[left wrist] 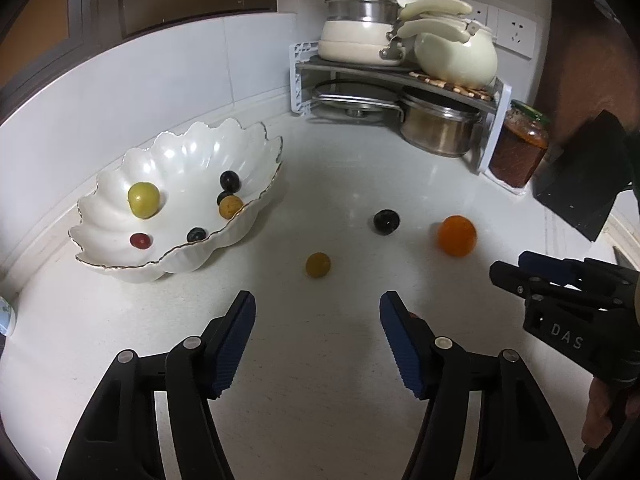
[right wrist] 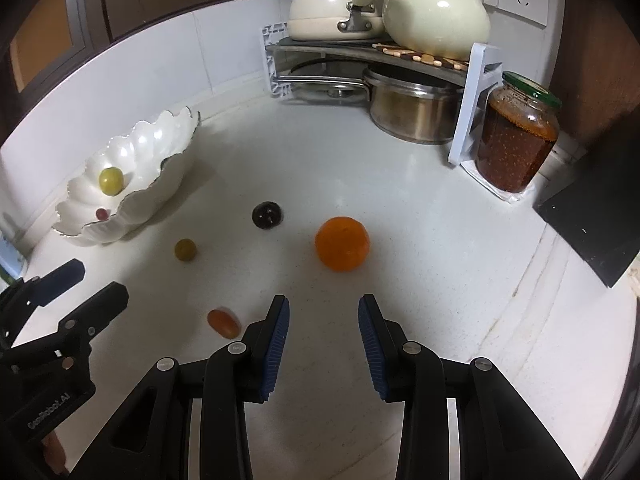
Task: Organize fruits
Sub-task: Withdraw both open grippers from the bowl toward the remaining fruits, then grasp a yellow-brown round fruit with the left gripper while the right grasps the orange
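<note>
Both my tongs are empty: left gripper [left wrist: 317, 306] gapes wide, right gripper [right wrist: 323, 308] stands narrower. At ten o'clock sits the bowl [left wrist: 120, 216] with six small fruits; at twelve the orange [right wrist: 342, 243], plum [right wrist: 267, 214], yellow berry [left wrist: 318, 265].
</note>
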The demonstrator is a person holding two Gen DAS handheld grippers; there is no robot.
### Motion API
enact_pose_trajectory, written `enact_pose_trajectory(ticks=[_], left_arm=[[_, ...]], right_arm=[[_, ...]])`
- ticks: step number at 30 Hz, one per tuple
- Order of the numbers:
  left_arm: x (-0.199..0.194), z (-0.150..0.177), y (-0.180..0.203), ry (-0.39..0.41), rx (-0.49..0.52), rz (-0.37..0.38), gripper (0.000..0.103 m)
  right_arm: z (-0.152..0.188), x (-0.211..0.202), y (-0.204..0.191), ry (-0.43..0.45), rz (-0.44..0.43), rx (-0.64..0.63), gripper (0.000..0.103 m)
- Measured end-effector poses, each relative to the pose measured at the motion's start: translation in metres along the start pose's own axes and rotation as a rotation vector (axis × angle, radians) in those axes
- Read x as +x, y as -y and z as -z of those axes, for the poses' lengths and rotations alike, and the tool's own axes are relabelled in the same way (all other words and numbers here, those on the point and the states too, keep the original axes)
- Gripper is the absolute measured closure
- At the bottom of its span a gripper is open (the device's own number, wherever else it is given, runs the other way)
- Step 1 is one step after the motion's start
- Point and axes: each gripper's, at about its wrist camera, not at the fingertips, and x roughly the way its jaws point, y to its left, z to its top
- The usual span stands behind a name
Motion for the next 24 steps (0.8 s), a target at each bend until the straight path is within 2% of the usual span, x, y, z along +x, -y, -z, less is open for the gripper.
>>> enact_pose_trajectory(ticks=[24], left_arm=[[0.069,-0.020,-0.007,-0.058,-0.025,0.037,0.052]], right_arm=[[-0.022,0.055,0.010,-0.024,-0.029,0.053,0.066]])
